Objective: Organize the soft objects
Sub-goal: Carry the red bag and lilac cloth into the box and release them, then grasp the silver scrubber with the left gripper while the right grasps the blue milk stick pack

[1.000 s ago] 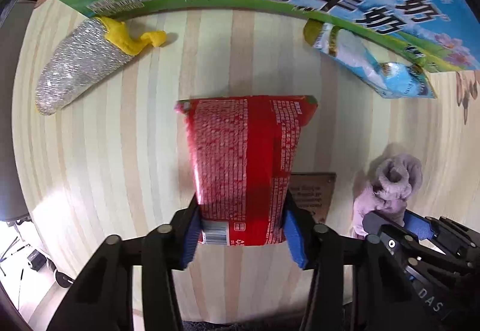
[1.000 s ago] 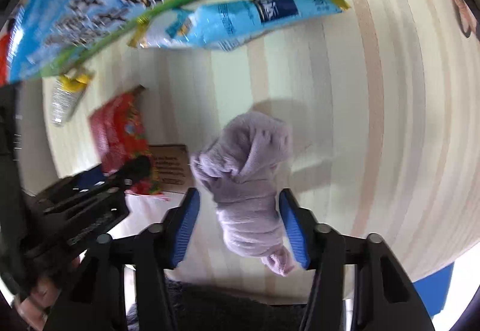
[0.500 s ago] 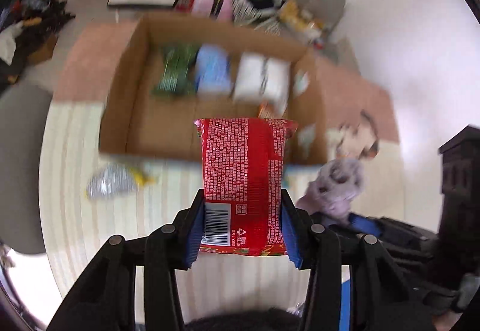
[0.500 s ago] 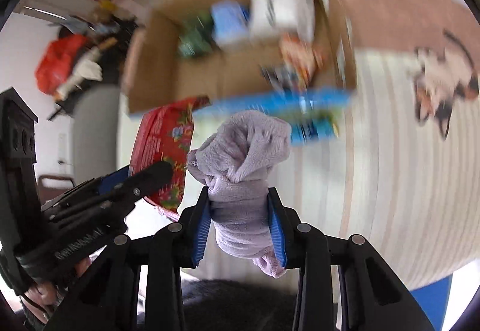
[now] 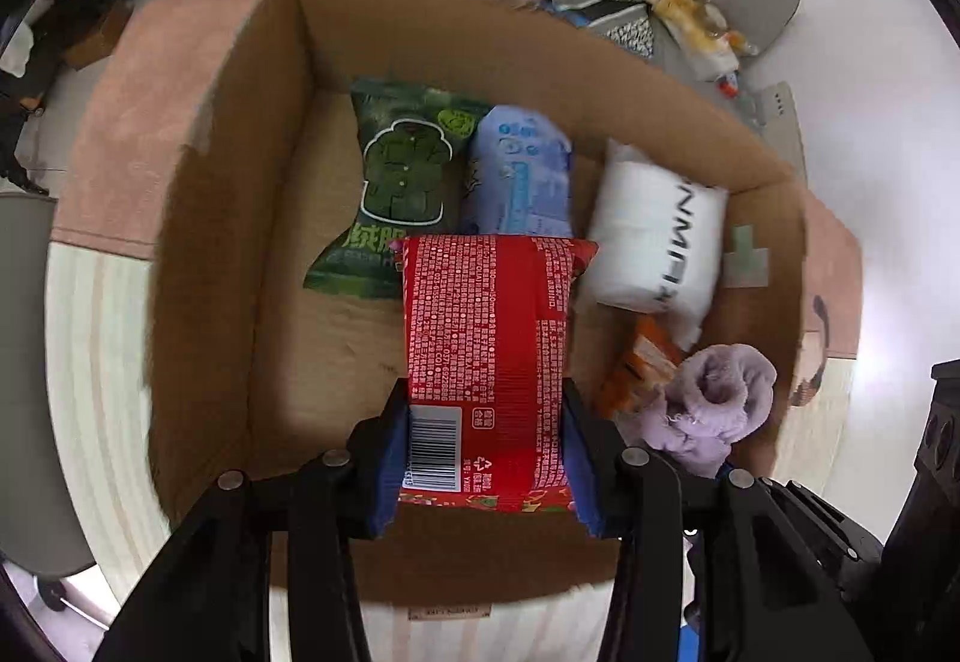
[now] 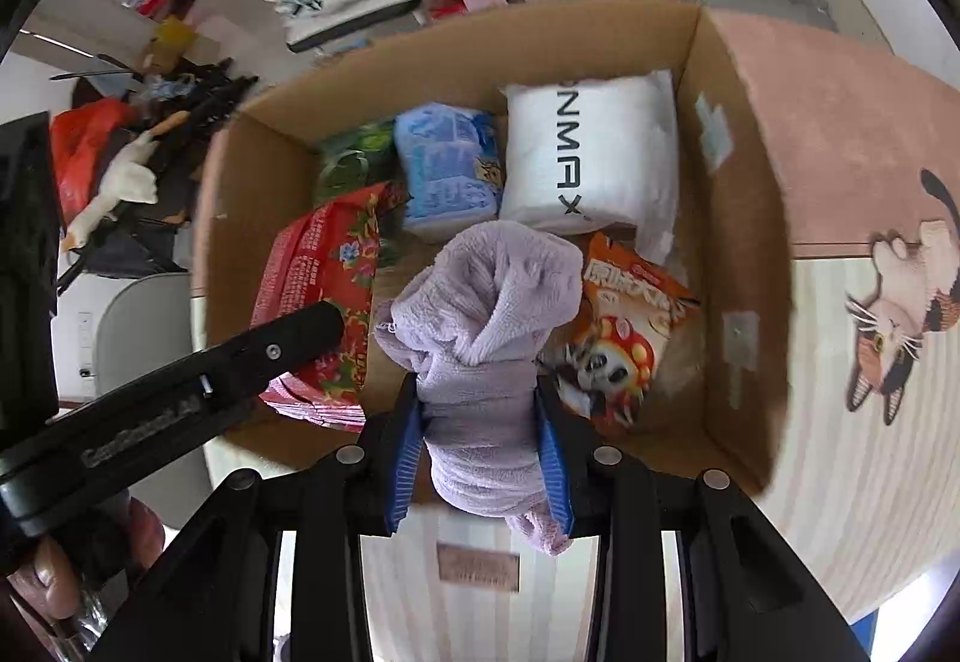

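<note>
My left gripper (image 5: 485, 452) is shut on a red snack packet (image 5: 486, 344) and holds it above the open cardboard box (image 5: 204, 254). My right gripper (image 6: 480, 422) is shut on a rolled lilac towel (image 6: 486, 314) and holds it over the near part of the same box (image 6: 744, 218). The towel also shows in the left wrist view (image 5: 714, 398), and the red packet shows in the right wrist view (image 6: 324, 278), beside the towel on its left.
In the box lie a green packet (image 5: 402, 194), a blue pack (image 5: 522, 170), a white pillow pack (image 5: 654, 224) and an orange snack bag (image 6: 624, 326). The box stands at the far edge of a striped table (image 6: 852, 482). Clutter lies on the floor behind.
Both grippers have lifted their loads off the table and carried them forward over the box. The box is much closer and larger now.
</note>
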The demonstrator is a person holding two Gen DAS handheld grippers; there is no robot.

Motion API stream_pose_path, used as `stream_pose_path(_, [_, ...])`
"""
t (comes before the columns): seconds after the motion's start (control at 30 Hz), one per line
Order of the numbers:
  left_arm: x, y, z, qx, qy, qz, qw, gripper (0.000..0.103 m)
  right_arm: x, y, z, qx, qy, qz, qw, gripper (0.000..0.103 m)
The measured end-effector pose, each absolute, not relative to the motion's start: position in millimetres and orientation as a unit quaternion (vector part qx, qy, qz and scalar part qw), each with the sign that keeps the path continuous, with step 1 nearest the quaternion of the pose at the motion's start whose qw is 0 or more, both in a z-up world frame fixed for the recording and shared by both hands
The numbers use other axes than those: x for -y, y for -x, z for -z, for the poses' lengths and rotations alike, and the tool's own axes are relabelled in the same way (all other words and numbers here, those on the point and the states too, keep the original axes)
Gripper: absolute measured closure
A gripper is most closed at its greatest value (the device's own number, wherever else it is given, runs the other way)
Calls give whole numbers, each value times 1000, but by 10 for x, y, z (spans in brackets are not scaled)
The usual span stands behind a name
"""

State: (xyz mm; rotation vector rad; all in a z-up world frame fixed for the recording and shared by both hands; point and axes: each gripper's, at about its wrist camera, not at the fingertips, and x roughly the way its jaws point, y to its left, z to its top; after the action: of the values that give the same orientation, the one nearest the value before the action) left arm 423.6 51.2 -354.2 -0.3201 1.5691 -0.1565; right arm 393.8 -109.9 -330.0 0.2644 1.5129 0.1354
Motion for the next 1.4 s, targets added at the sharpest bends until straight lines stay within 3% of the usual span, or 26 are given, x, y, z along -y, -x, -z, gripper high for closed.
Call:
stream_pose_path(0.23, [-425, -4323, 3764, -719, 138, 75, 677, 60, 1046, -4166, 3730, -702, -116, -54, 701, 66])
stream_pose_path(0.33, [-414, -4325, 3799, -729, 145, 86, 664, 53, 1030, -4234, 3827, -712, -107, -58, 692, 63])
stream_pose_path(0.37, [-416, -4318, 3804, -734, 149, 91, 656, 50, 1032, -4246, 3852, -715, -106, -61, 688, 59])
stream_pose_path(0.47, [-450, -4255, 3698, -733, 145, 92, 659, 41, 1027, -4260, 3842, -718, -77, -58, 689, 20])
stream_pose_path(0.57, [-467, -4204, 3493, -716, 114, 79, 685, 40, 1032, -4223, 3755, -719, -61, -57, 690, 18])
stream_pose_path(0.67, [-493, -4121, 3254, -692, 85, 65, 714, 24, 1058, -4186, 3646, -717, -49, -53, 693, 17])
stream_pose_path(0.8, [-534, -3962, 2945, -662, 50, 49, 746, 9, 1053, -4075, 3487, -701, -22, -47, 711, 0])
stream_pose_path(0.87, [-525, -3893, 2817, -643, 40, 39, 764, 2, 1050, -4006, 3366, -692, -11, -43, 721, 0])
stream_pose_path(1.2, [-572, -3536, 2353, -593, 21, 31, 805, 2, 986, -3467, 2651, -644, -3, -36, 764, 0])
stream_pose_path(1.4, [-622, -3253, 2316, -582, 32, 55, 811, 2, 903, -3268, 2526, -632, -10, -56, 773, 0])
